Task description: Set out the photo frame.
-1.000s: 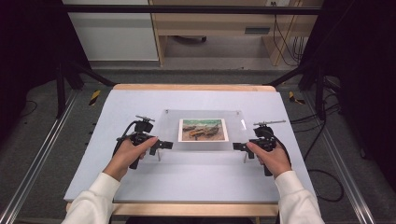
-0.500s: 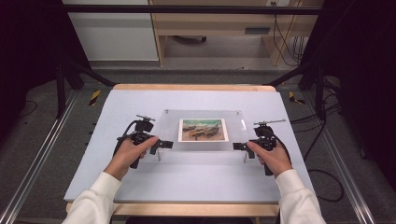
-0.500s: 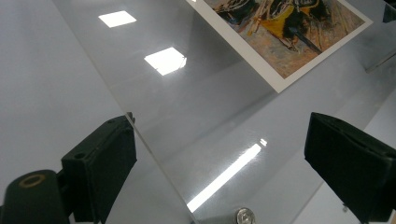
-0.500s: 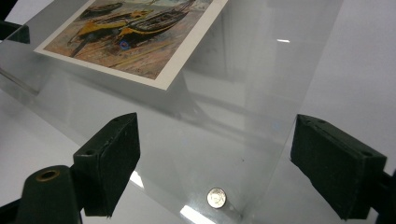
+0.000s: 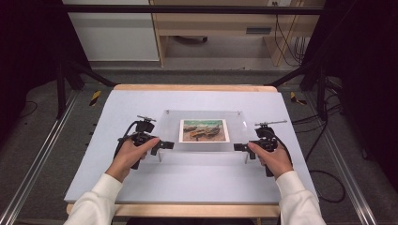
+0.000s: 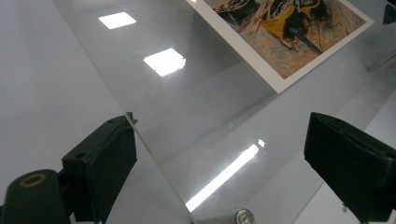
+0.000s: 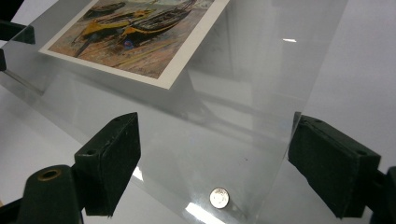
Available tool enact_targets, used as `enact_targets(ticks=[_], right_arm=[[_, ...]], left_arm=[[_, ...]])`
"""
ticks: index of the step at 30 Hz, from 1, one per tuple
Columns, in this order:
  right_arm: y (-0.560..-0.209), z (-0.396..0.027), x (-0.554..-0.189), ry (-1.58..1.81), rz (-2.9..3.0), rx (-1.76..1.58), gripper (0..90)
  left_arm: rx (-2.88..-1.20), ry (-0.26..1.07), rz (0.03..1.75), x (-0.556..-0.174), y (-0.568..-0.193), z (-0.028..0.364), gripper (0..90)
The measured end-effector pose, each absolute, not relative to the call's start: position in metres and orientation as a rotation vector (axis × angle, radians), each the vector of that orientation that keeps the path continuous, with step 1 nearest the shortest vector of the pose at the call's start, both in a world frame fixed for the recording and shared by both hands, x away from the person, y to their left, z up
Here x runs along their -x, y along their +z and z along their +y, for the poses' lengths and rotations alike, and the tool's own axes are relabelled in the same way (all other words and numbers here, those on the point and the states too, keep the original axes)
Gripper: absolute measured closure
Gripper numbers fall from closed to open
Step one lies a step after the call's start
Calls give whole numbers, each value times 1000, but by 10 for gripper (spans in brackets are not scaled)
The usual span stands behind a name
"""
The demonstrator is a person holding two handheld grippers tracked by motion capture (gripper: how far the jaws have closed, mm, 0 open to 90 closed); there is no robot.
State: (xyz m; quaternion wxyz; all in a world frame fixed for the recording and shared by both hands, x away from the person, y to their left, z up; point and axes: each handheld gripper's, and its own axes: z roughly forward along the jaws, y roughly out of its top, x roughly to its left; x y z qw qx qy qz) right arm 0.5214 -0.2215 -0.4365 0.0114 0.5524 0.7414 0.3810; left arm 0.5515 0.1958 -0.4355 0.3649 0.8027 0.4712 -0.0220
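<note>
- High view: compared with the earlier frames, nothing has shifted; both hands, both grippers and the clear acrylic frame (image 5: 202, 133) hold the same positions.
- The acrylic frame lies flat at the centre of the pale grey table mat (image 5: 197, 187), with a boat print (image 5: 204, 130) under its transparent top sheet.
- Left gripper (image 5: 165, 146): held at the near left corner of the frame; in the left gripper view the jaws stand apart, open, one on each side of the sheet's corner, and one jaw looks to meet its edge.
- Right gripper (image 5: 238, 147): held at the near right corner; in the right gripper view the jaws are likewise spread open across the corner.
- Materials: the sheet is glossy, rectangular and sharp-edged, reflecting ceiling lights. A round silver standoff screw (image 7: 219, 198) sits at the corner. The jaws are matt black blocks.
- The print shows painted boats in yellow and dark tones with a white border.
</note>
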Motion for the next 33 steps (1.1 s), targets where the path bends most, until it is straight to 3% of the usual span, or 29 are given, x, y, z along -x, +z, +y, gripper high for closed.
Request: enact_targets(ticks=[15,33], right_arm=[[-433,-217,-507,1171,2278,-1650,192],[-435,-215,-481,1192,2202,-1518,223]], left_arm=[[-2076,50,1177,-534,-430,193,104],[-1989,187,1143,-510,-431,200,229]])
